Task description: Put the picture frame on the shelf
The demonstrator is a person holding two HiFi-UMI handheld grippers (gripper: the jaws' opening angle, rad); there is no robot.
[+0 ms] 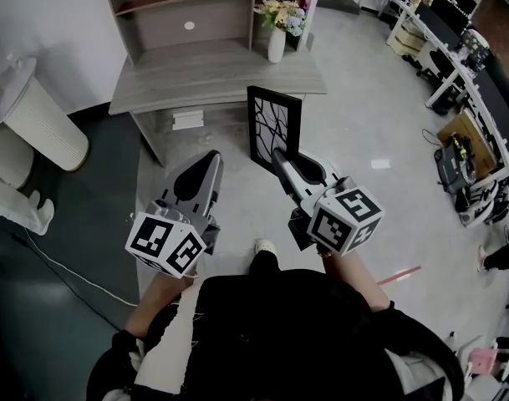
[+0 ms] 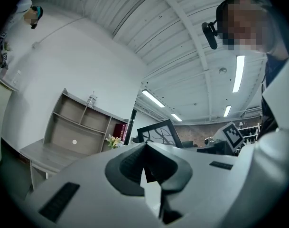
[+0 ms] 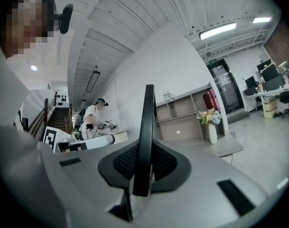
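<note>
right claw (image 1: pixel 279 154) is pinching the frame (image 1: pixel 272 125) upright at center; left claw (image 1: pixel 211 157) is hovering pressed together, empty, below the shelf (image 1: pixel 191 11).

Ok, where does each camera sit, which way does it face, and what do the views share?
Head view: on the person's head, looking steeply down past forearms, left tongs and right tongs to the grey wooden shelf unit.
Left gripper view: on the left tongs, shut, empty, facing the shelf unit.
Right gripper view: on the right tongs, clamped on the black picture frame seen edge-on, facing the shelf unit.
Shared: all three show frame, shelf unit and white flower vase.
</note>
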